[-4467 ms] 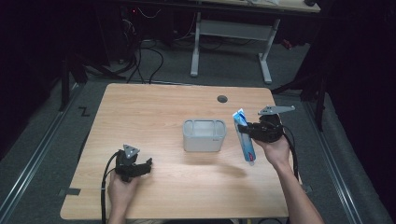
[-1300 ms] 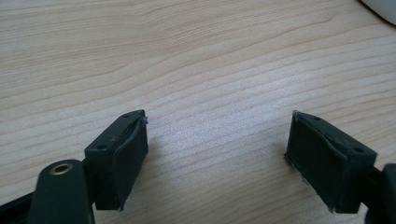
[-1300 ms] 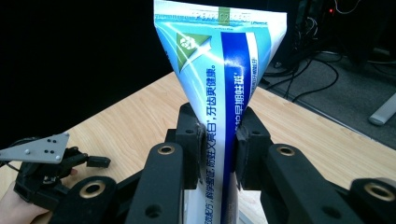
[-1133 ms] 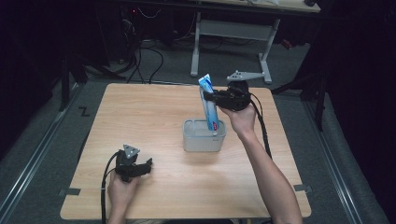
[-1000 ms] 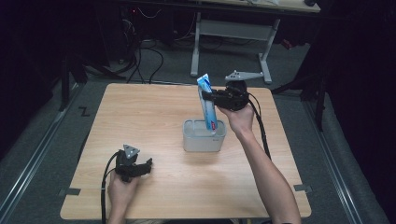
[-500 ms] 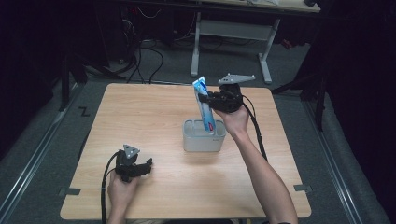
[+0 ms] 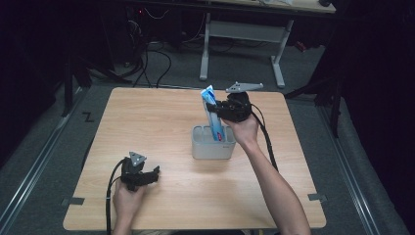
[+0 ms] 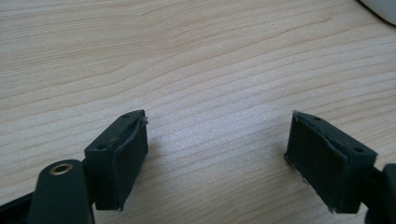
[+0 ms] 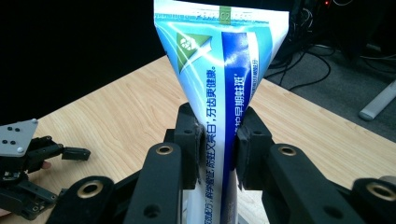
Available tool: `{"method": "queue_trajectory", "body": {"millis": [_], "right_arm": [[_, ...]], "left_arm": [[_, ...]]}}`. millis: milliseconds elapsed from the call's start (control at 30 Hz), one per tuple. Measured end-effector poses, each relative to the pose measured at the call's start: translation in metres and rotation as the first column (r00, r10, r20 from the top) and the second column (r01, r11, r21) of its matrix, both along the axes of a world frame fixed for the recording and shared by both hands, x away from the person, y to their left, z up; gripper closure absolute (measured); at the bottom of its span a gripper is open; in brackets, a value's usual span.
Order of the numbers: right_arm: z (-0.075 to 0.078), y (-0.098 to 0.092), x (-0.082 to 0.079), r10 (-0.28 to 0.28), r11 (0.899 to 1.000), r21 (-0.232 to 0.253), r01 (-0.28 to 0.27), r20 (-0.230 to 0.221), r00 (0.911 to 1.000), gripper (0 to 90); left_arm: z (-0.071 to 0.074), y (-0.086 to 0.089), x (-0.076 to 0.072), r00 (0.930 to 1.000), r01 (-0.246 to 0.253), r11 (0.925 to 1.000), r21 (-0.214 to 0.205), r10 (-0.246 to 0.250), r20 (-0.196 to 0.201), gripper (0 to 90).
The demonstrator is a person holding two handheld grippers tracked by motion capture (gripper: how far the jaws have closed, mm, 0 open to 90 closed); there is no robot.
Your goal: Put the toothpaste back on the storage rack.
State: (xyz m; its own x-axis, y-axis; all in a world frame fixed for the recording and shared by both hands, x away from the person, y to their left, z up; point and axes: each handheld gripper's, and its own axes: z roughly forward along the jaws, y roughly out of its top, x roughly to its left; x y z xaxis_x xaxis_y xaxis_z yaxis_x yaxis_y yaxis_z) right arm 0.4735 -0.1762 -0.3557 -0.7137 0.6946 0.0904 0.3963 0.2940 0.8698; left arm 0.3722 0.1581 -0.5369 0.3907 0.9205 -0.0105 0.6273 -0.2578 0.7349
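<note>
— Over the grey bin [image 7: 212, 145] near the middle of the table, what is the right gripper [image 7: 221, 111] doing?

— Pinching a blue and white toothpaste tube [image 7: 213, 113] about halfway up. In the right gripper view the two pads press into the tube [image 9: 224, 93] from either side, flat crimped end up. The tube's lower end sits inside the bin, toward its right side, leaning a little.

— What might go wrong?

— I'd judge the tube could tip. It stands taller than the bin's wall, so if the jaws let go while it leans, the top may swing over and fall against the rim or lever out onto the table. The bin looks light too; a sideways nudge from the tube could slide it. And a soft tube squeezed mid-body can buckle if it's pushed down against the bottom.

— And the left gripper [image 7: 142, 176]?

— Resting low at the near left of the table, well apart from the bin. The left gripper view has its jaws spread wide with bare wood between them, holding nothing.

— What about the surroundings?

— Light wooden tabletop [image 7: 147, 122], grain plain, otherwise bare. Around it grey carpet, a dim room, cables on the floor and the white legs of another desk [image 7: 279, 58] behind.
</note>
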Motion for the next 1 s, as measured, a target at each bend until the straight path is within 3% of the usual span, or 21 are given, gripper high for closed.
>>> {"method": "queue_trajectory", "body": {"millis": [500, 1000], "right_arm": [[-0.011, 0.005, 0.001, 0.002, 0.998, -0.060, -0.003, -0.004, 1.0000, 73.6], [-0.022, 0.001, 0.000, -0.009, 0.997, -0.079, 0.008, -0.011, 0.9999, 73.6]], "left_arm": [[0.000, 0.000, 0.000, 1.0000, -0.001, 1.0000, 0.000, 0.001, 0.001, 20.9], [0.000, 0.000, 0.000, 1.0000, -0.001, 1.0000, 0.000, 0.001, 0.000, 20.9]]}}
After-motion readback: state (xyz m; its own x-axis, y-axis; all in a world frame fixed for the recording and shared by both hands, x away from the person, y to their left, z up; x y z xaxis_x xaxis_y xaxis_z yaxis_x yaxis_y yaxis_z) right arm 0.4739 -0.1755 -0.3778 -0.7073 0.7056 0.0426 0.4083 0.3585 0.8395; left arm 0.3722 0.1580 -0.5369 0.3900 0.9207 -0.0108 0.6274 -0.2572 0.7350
